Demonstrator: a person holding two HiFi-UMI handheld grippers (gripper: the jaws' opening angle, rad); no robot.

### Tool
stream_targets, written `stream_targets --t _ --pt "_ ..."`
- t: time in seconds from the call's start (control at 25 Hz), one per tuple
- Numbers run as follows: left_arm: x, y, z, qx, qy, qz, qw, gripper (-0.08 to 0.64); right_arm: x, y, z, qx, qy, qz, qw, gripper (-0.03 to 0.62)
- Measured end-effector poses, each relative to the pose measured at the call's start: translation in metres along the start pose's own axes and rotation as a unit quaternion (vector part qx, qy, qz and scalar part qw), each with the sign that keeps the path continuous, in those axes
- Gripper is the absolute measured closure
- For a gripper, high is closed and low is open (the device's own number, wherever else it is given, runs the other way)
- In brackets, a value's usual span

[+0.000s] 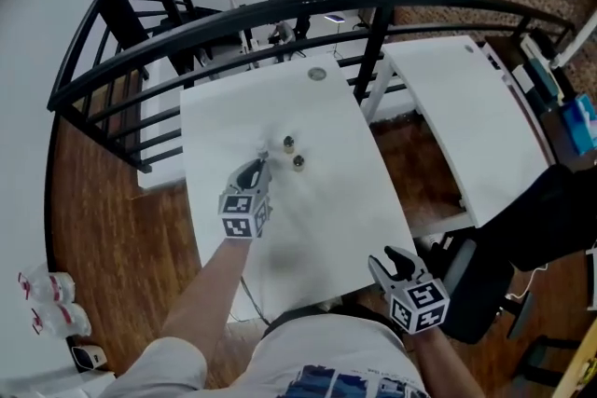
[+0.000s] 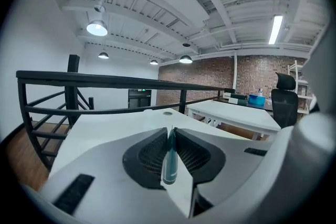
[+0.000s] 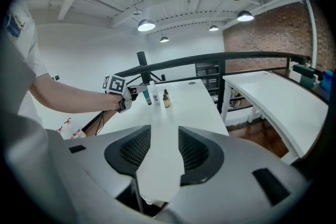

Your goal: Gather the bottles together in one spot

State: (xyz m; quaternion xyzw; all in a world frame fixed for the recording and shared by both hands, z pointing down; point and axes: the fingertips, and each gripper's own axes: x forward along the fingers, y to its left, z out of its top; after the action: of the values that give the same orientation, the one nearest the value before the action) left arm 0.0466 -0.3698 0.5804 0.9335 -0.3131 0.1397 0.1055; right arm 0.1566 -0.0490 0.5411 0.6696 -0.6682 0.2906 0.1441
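One slim teal bottle [image 2: 169,157] is clamped between the closed jaws of the left gripper [image 1: 256,168], which reaches out over the middle of the white table [image 1: 336,219]. In the right gripper view the bottle sits at the jaw tips with its long axis about upright. Whether its base touches the table top cannot be told. Just beside it, to the right in the head view and slightly farther from the person, a white bottle [image 3: 153,90] stands upright. Right of that stand two small brown bottles [image 1: 288,144] with dark caps. The nearer brown bottle [image 1: 298,163] is close to the farther one but apart from it. These three standing bottles form the gathering spot, and the held bottle lies immediately on its left flank. The coming move is therefore judged to be a short lowering and release, with no reach across the group. The narrow gap to the white bottle is the point of risk, since a sideways drift could tip it. At the far right, the right gripper [image 1: 392,262] hangs over the near right corner of the table, well apart from the group. Its jaws are apart, with only bare table top between them. The left hand is thus much the nearer to the bottles.
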Motion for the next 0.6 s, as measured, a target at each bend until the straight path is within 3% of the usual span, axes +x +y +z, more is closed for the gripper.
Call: stream_targets --t 0.24,0.6 --pt "0.02 0.011 -0.016 -0.004 -0.002 -0.002 1.0 0.511 -0.017 -0.013 -0.009 0.014 0.009 -0.044 0.999 0.4" --pt "0.024 0.006 -0.025 0.006 -0.005 -0.019 0.9998 0.511 -0.014 -0.012 -0.018 0.011 0.025 -0.049 0.998 0.4"
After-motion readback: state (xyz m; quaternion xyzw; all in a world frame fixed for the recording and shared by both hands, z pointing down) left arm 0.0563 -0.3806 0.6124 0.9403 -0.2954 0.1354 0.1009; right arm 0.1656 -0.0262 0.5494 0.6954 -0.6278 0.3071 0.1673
